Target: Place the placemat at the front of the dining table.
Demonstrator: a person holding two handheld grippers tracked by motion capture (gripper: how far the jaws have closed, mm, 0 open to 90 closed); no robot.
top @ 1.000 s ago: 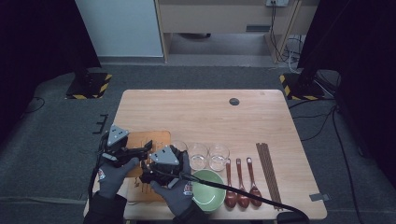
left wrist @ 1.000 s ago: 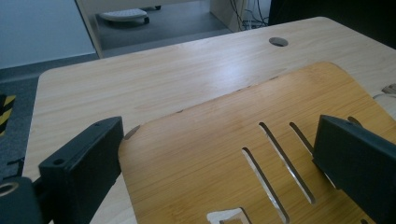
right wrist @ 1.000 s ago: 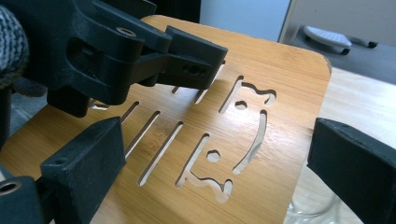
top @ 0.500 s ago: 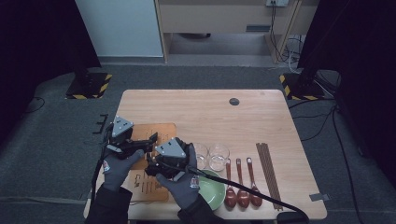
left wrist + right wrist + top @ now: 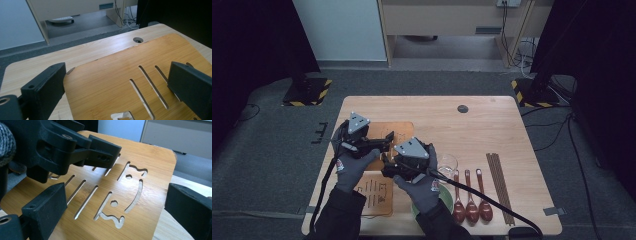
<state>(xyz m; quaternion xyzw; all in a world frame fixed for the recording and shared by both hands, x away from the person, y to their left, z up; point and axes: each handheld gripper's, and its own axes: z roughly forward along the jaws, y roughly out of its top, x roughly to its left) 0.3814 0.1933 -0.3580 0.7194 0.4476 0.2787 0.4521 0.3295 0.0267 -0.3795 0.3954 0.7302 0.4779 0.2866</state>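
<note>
Bamboo is what we work over: our left gripper (image 5: 384, 141), jaws wide and empty, has slid from the near board to the far board (image 5: 120, 82) at twelve o'clock, the right gripper (image 5: 115, 217) following, equally open, so grasping comes next.

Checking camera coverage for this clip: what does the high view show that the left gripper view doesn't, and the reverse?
High view: three brown spoons, chopsticks, a glass, a green bowl, both gloved hands. Left gripper view: the cupboard base and cables on the floor beyond the table. Both: the slotted wooden board, the table's round hole and the open left tongs.
</note>
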